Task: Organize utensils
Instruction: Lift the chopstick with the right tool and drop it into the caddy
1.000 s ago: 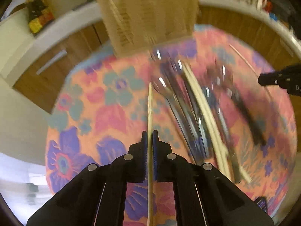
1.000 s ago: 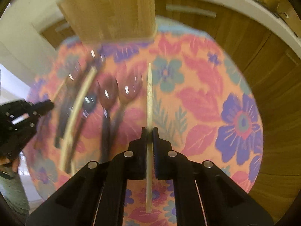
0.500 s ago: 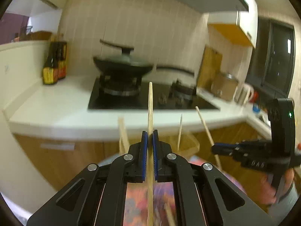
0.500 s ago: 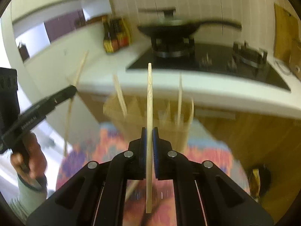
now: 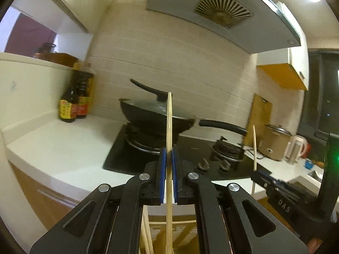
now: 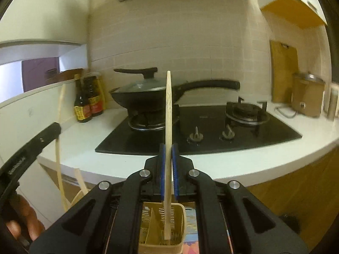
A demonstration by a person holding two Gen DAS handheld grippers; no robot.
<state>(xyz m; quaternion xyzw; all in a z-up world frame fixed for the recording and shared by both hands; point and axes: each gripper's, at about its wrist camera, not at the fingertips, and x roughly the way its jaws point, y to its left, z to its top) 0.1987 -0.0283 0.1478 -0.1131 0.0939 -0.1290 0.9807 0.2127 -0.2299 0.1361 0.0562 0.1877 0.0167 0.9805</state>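
My left gripper (image 5: 168,165) is shut on a wooden chopstick (image 5: 169,127) held upright, its lower end over the slatted utensil holder (image 5: 169,235) below the jaws. My right gripper (image 6: 168,160) is shut on another upright wooden chopstick (image 6: 168,110), whose lower end hangs just inside the beige slatted utensil holder (image 6: 162,224). The left gripper also shows at the left of the right wrist view (image 6: 50,130), holding its chopstick (image 6: 59,131). The right gripper shows at the right of the left wrist view (image 5: 257,174) with its chopstick (image 5: 254,146).
Behind is a white counter (image 6: 84,135) with a black gas hob (image 6: 211,127), a lidded wok (image 6: 148,93), sauce bottles (image 6: 84,105), a cutting board (image 6: 284,72) and a cooker (image 6: 307,97). More chopsticks (image 6: 79,180) stand in the holder's left part.
Both grippers have tilted up from looking down at the floral table to looking level at the kitchen. Each still holds its chopstick, now upright over the holder.
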